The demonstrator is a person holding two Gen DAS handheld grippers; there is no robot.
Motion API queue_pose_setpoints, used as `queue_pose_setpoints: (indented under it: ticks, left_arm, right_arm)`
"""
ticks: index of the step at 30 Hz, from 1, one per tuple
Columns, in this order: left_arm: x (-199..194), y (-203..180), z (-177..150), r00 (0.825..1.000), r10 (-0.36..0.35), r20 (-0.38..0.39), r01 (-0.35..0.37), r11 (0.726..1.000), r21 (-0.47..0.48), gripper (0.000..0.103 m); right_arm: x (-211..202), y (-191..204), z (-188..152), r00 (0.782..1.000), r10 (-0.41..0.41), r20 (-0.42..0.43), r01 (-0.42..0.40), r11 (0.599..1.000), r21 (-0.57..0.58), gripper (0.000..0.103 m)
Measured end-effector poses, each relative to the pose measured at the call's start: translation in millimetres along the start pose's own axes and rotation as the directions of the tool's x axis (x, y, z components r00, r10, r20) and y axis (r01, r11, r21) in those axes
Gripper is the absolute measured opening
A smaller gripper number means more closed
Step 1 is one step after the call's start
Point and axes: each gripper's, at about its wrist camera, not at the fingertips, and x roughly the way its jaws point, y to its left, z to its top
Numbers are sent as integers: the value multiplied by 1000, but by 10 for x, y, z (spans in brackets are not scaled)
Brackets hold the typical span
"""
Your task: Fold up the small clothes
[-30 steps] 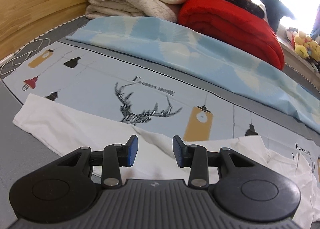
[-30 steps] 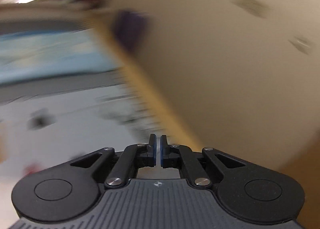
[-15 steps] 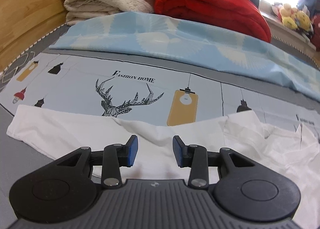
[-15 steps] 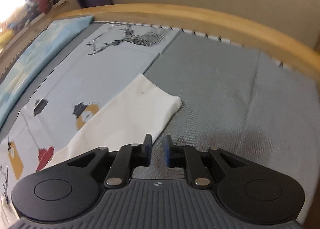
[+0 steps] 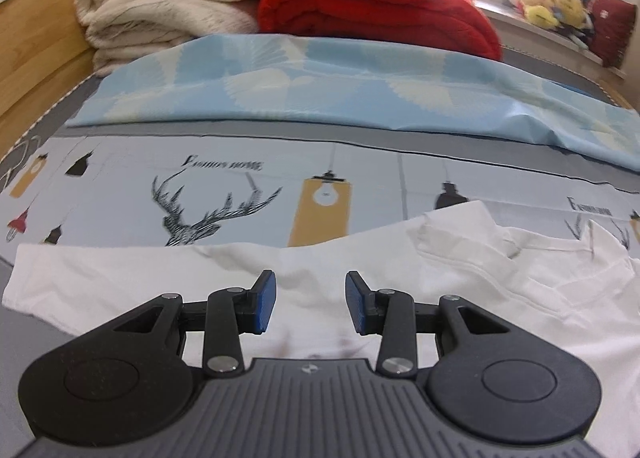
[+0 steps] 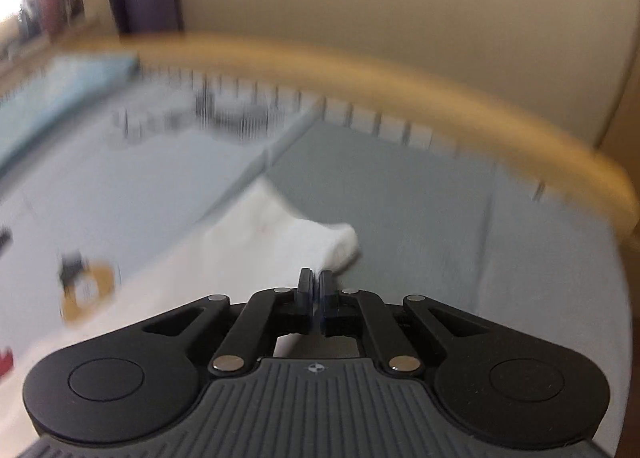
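Your white shirt (image 5: 328, 290) lies spread across the bed (image 5: 240, 194), on a printed sheet with deer and lamp pictures. Its left half is flat; the right side is rumpled into folds. Your left gripper (image 5: 307, 300) hovers over the middle of it with fingers spread, nothing between them. In the blurred right view, your right gripper (image 6: 315, 290) has its fingers pressed together at the shirt's far edge, beside a rounded corner; whether cloth is pinched you cannot tell. Bare grey bedding (image 6: 420, 218) stretches beyond that corner to the wooden bed rail (image 6: 400, 78). Folded blankets (image 5: 168, 6) sit well behind.
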Motion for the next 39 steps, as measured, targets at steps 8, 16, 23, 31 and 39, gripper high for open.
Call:
queue_pose_setpoints:
  ticks: [8, 16, 23, 31, 39]
  left_arm:
    - [150, 67, -122, 996, -78, -43, 75, 995, -59, 43]
    - [545, 73, -285, 984, -153, -92, 141, 983, -117, 43]
    - [905, 117, -523, 975, -26, -223, 7, 996, -86, 49]
    - [744, 189, -390, 983, 58, -175, -86, 984, -156, 34]
    - [692, -94, -335, 984, -102, -143, 88, 991, -96, 43]
  right_arm:
    - [-934, 588, -329, 959, 210, 190, -182, 971, -153, 20]
    - [-1648, 2033, -1041, 728, 668, -155, -659, 619, -427, 20]
    - [-1632, 2605, -1449, 721, 641, -265, -676, 566, -471, 23]
    - [-1543, 2737, -1655, 793, 568, -222, -580, 590, -561, 33]
    - [-1574, 2732, -1402, 835, 549, -37, -500, 728, -470, 8]
